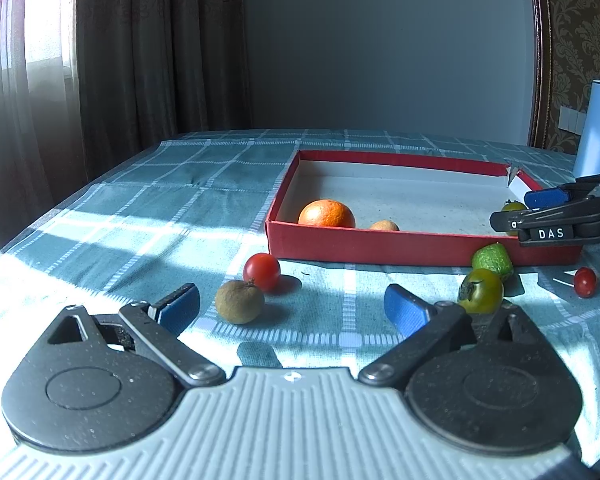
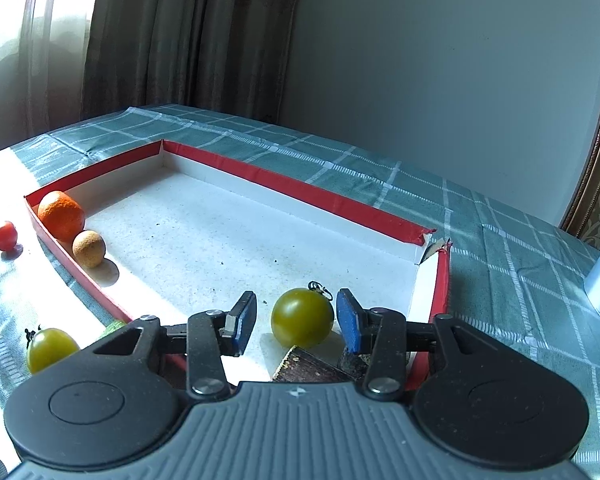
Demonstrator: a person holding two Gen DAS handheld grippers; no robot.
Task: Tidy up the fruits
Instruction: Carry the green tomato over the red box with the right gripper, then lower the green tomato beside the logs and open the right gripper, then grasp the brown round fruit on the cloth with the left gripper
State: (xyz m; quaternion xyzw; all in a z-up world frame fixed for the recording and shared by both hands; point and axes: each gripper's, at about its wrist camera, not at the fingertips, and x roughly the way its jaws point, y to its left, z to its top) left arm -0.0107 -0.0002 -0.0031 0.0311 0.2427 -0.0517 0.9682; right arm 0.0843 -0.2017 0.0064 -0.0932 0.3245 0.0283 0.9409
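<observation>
Between our right gripper [image 2: 296,322] pads, spread apart, sat one green tomato [image 2: 302,317], dead ahead inside the red box [image 2: 300,190]. Our left gripper [image 1: 292,306], also apart, faced a longan [image 1: 239,301] just ahead-left on the counter [image 1: 140,216].

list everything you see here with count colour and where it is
box: 1, red, white inside, on the tablecloth
orange: 1, orange, in box corner
tan ball fruit: 1, in box beside the orange
green tomatoes: 2, one in box, one on cloth
red tomatoes: 2, on cloth
brown fruit: 1, on cloth
green fruit: 1, by box front
tablecloth: 1, teal check
jug: 1, blue, far right
left gripper: open
right gripper: open around the boxed tomato
</observation>
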